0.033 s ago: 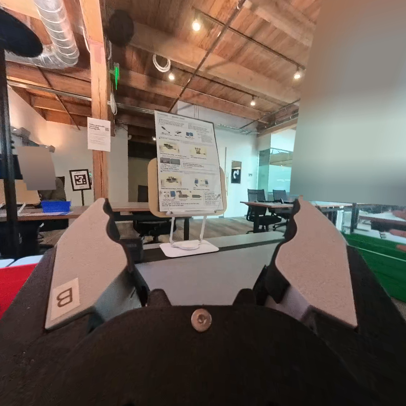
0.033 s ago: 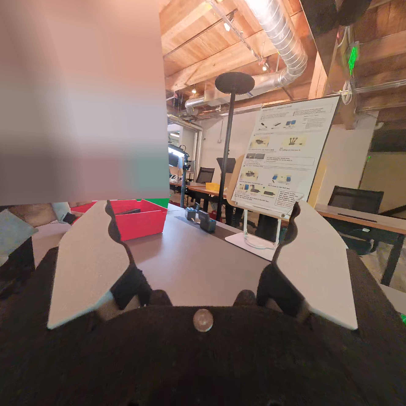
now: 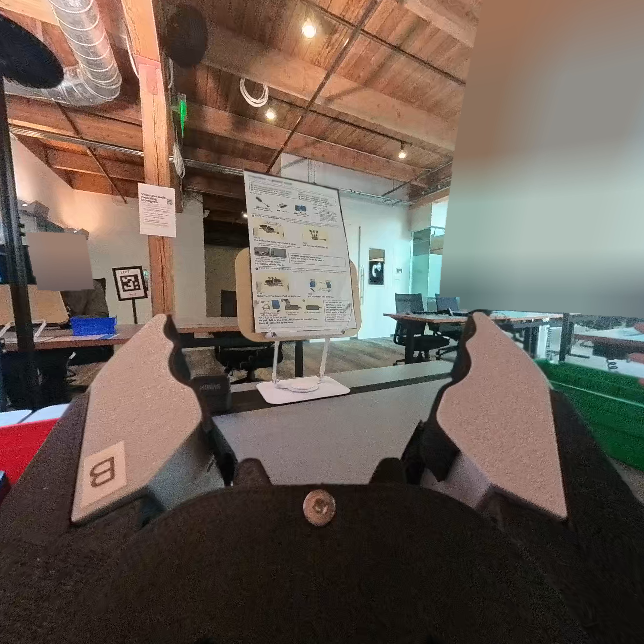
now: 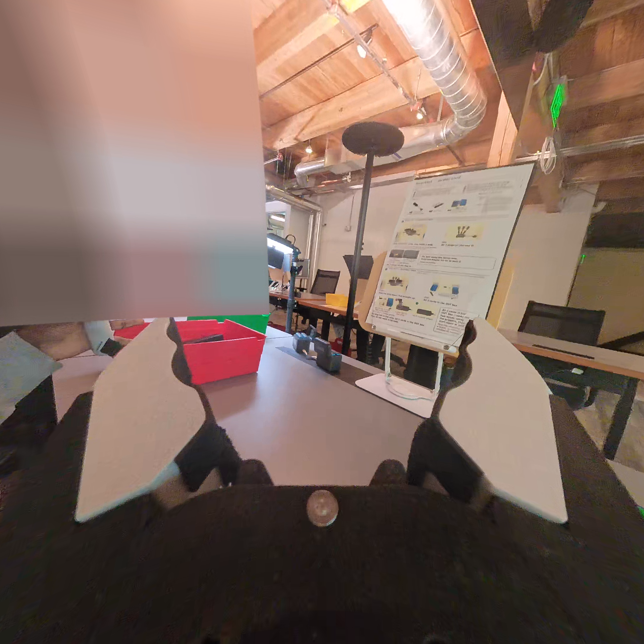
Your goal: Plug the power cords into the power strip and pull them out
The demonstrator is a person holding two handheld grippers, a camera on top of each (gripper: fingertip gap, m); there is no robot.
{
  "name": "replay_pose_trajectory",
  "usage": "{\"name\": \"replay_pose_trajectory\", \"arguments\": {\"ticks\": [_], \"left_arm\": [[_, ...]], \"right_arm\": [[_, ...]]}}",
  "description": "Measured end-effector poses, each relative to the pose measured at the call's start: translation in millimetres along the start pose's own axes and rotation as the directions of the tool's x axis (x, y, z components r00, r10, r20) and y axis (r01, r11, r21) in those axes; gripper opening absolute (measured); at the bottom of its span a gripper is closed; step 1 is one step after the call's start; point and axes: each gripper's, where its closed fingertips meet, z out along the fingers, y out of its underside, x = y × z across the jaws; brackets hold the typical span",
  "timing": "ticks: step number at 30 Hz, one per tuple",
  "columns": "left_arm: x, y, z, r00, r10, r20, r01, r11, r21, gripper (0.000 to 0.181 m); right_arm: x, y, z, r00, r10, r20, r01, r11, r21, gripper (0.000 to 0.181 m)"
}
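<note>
A red bin [image 4: 223, 352] sits on the grey table [image 4: 313, 418] with something dark in it — too little shows to name it — and a green bin [image 3: 599, 397] stands at the table's right side, its inside hidden. Both the left hand-held gripper [image 3: 319, 352] and the right hand-held gripper [image 4: 320, 352] hang released, fingers wide apart, grasping nothing. No power strip or cords can be made out — only small dark blocks [image 4: 322, 353] near the far edge beside the instruction sheet [image 4: 446, 258] on its stand.
</note>
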Motion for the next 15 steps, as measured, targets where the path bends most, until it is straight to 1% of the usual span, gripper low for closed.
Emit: {"name": "replay_pose_trajectory", "arguments": {"ticks": [2, 3, 6, 9, 12, 15], "left_arm": [[0.2, -4.0, -3.6, 1.0, 0.015, 0.004, -0.015, 1.0, -0.013, 0.146], [-0.3, -6.9, -5.8, 1.0, 0.0, 0.002, 0.0, 1.0, -0.01, 0.146], [-2.1, -22.2, -12.3, 0.998, -0.066, -0.005, 0.066, 0.997, 0.026, 0.145], [1.7, -33.6, -16.5, 0.997, -0.083, -0.004, 0.083, 0.996, 0.029, 0.145], [3.8, -44.2, -21.2, 0.998, -0.067, 0.02, 0.066, 0.996, 0.055, 0.145], [6.3, -41.2, -20.8, 0.999, -0.048, 0.022, 0.047, 0.998, 0.043, 0.145]], "right_arm": [[3.5, -9.9, -10.1, 1.0, -0.012, -0.017, 0.013, 0.999, 0.031, 0.146], [5.9, -11.0, -13.8, 1.0, -0.006, -0.023, 0.007, 0.999, 0.036, 0.146], [15.7, -4.6, -20.4, 0.999, 0.03, -0.046, -0.029, 0.999, 0.021, 0.146], [19.6, 0.8, -22.4, 0.996, 0.072, -0.044, -0.073, 0.997, -0.025, 0.146], [23.1, -3.9, -22.1, 0.994, 0.092, -0.056, -0.092, 0.996, -0.004, 0.146], [18.1, -7.3, -19.5, 0.993, 0.109, -0.037, -0.108, 0.994, 0.014, 0.146]]}}
